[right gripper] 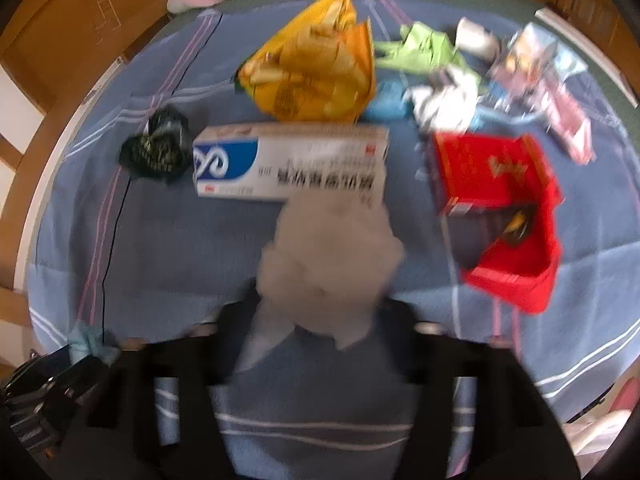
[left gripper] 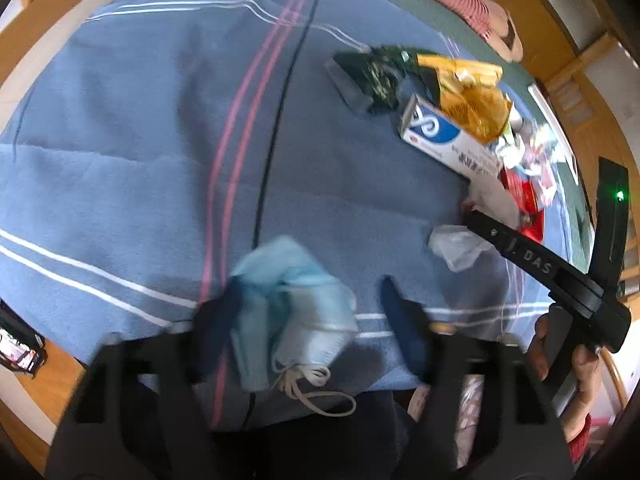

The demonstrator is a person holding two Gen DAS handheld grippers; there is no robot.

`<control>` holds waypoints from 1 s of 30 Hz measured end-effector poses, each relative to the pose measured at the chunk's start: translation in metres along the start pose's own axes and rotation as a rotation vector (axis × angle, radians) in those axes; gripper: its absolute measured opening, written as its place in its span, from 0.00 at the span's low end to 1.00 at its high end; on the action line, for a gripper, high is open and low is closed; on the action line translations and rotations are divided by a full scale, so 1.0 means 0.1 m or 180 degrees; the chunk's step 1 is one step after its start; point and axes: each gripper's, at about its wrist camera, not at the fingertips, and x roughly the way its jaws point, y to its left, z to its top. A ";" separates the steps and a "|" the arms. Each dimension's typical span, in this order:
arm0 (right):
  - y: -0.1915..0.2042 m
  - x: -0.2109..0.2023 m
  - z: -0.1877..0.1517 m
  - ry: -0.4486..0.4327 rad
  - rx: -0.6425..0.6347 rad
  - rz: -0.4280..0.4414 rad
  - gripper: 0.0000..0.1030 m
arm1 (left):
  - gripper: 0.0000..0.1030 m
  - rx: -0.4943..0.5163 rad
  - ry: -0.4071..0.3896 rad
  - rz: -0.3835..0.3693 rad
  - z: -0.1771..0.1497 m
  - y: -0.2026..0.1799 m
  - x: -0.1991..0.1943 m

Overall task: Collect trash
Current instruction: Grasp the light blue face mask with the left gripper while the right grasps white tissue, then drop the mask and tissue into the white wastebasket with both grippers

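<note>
while flat, toothpaste box lengthwise left-right

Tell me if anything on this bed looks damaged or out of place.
The red box lies tipped with one end torn open. Around it, a crumpled yellow bag, a toothpaste carton and a used face mask litter the blue blanket.

Crumpled blue face mask, white tissue wad, toothpaste box lying on striped blue blanket
</note>
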 end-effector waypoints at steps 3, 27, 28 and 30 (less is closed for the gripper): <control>-0.12 -0.19 -0.10 -0.0076 0.0059 0.0169 0.28 | 0.29 0.0040 0.0027 -0.0077 0.00 -0.03 0.03; -1.95 -2.86 -1.87 -0.1297 0.0294 -0.0468 0.28 | 0.12 0.1899 -0.1082 -0.1172 -1.45 -2.26 -1.48; -2.00 -2.83 -1.93 -0.1224 0.0322 -0.0497 0.28 | 0.12 0.1980 -0.0974 -0.1273 -1.53 -2.36 -1.47; -2.09 -2.75 -2.02 -0.1081 0.0405 -0.0543 0.28 | 0.12 0.2169 -0.0720 -0.1433 -1.69 -2.59 -1.33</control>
